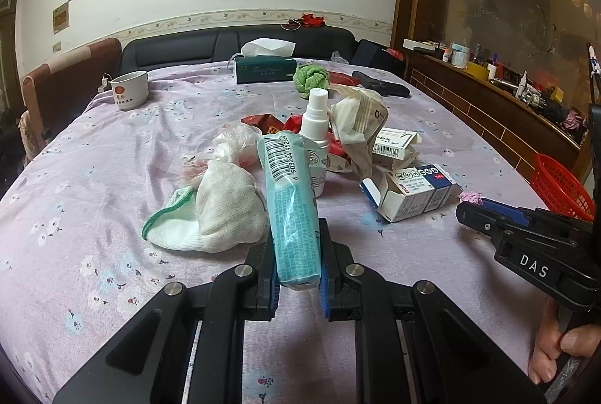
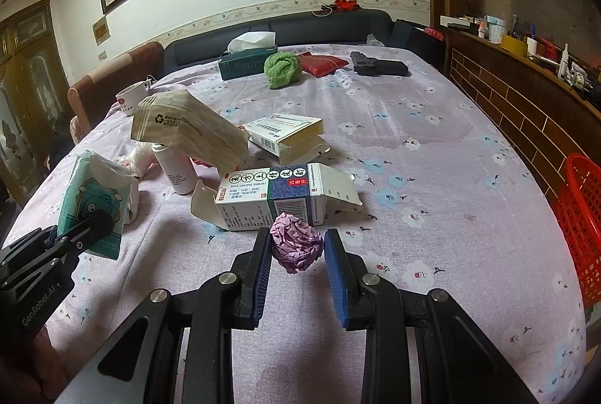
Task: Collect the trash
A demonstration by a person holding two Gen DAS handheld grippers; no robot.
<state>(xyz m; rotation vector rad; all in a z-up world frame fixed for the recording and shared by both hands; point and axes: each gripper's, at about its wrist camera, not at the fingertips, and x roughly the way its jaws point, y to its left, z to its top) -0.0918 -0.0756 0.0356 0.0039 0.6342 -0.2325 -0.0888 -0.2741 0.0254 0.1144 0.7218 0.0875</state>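
My left gripper (image 1: 296, 235) is shut on a teal tissue packet (image 1: 291, 193) that stands up between its pads; in the right wrist view the packet (image 2: 92, 201) is at the far left. My right gripper (image 2: 297, 234) is shut on a crumpled purple paper ball (image 2: 296, 246), just in front of an open blue-and-white medicine box (image 2: 270, 201). More litter lies on the flowered tablecloth: a beige paper bag (image 2: 188, 129), a white box (image 2: 289, 133), a white spray bottle (image 1: 315, 126), red wrappers (image 1: 270, 124) and a white cloth (image 1: 221, 212).
A red mesh basket (image 2: 582, 227) stands off the table's right edge. At the far end are a green tissue box (image 1: 263, 67), a cup (image 1: 129, 90), a green cloth (image 2: 281, 69), a red pouch (image 2: 323, 64) and a black pistol-shaped object (image 2: 379, 67). A cluttered wooden ledge (image 2: 526, 73) runs along the right.
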